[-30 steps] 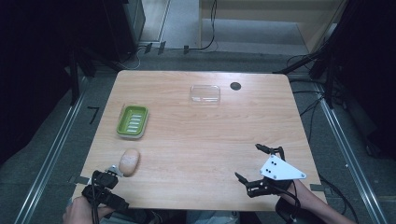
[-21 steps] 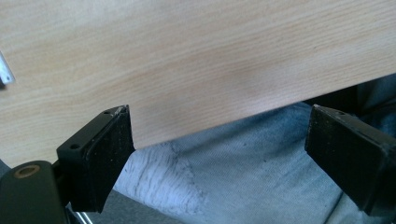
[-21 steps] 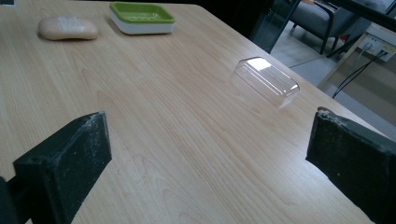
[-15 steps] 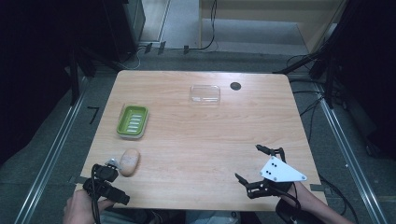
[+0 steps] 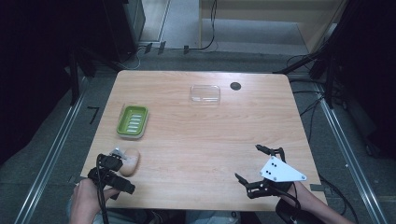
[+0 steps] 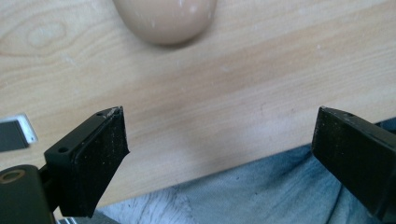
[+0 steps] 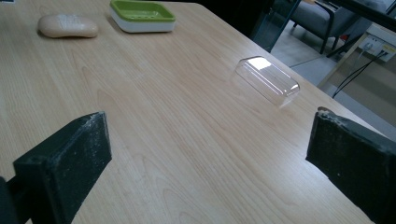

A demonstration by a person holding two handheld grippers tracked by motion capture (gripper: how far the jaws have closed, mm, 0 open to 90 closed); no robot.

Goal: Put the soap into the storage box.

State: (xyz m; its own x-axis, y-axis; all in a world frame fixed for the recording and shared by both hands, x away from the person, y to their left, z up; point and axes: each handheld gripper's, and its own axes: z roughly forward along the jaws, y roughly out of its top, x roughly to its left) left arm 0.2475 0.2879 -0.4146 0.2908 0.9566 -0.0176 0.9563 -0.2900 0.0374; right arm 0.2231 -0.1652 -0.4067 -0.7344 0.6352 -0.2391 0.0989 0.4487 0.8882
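The soap bar [image 5: 129, 162] lies at the near left table [image 5: 196, 130] edge, long axis pointing away, just ahead of the empty left gripper [image 6: 219, 154], whose jaws have just been opening wide.

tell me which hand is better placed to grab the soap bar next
Left. The left gripper sits right beside the soap bar, jaws open, having just widened. The right gripper is far across the table.
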